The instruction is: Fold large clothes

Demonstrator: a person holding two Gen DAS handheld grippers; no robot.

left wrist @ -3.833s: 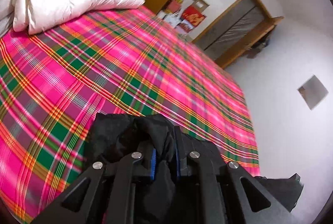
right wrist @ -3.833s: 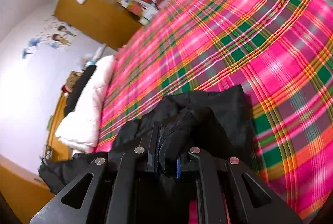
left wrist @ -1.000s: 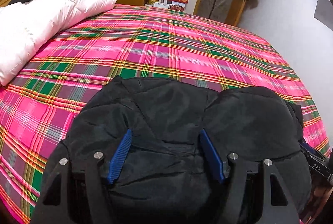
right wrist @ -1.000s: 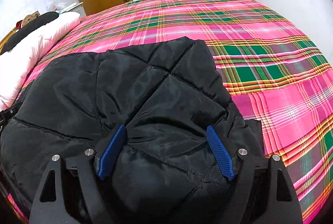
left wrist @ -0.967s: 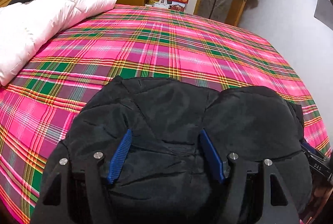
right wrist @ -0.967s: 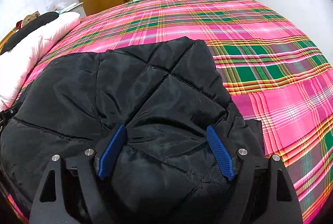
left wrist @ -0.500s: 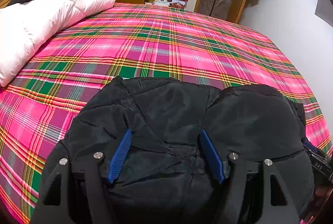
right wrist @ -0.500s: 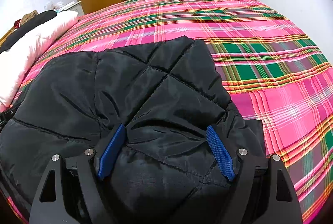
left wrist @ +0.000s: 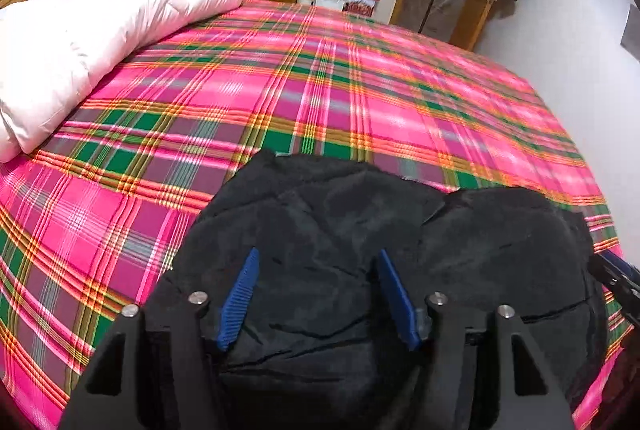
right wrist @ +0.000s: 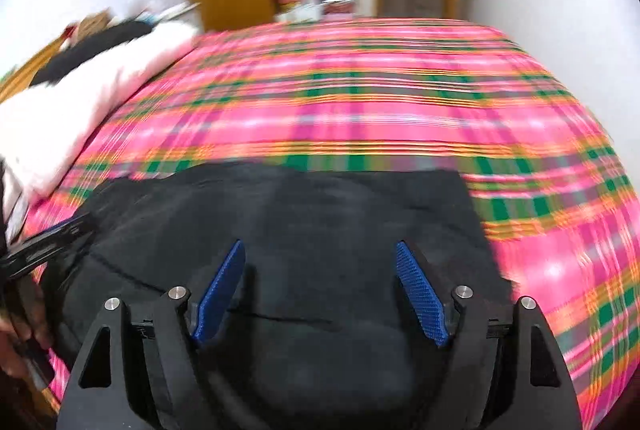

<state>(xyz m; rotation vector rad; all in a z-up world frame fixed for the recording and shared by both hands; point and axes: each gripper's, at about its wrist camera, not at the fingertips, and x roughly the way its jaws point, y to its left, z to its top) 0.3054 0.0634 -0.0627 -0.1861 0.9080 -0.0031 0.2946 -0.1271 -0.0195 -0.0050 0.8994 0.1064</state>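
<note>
On the left we see the white duvet [left wrist: 92, 26] along the edge of the plaid bedspread [left wrist: 320, 90]. Our left gripper [left wrist: 316, 286] hangs over the folded black jacket [left wrist: 344, 222] on the near part of the bed — fingers spread, just been narrowing, pinching nothing. To its right, our right gripper [right wrist: 320, 282] hovers likewise — blue pads [right wrist: 420, 294] apart, jaws just been closing, gripping nothing.

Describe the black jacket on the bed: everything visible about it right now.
The black jacket is a padded, quilted garment of matte, slightly crinkled fabric, lying folded into a compact puffy bundle near the close edge of the plaid bedspread. Stitch lines and soft creases cross its top. It rests flat on the spread. The left gripper and right gripper hover over it, jaws apart and just narrowing, pads gripping nothing. The right view is motion-blurred.
</note>
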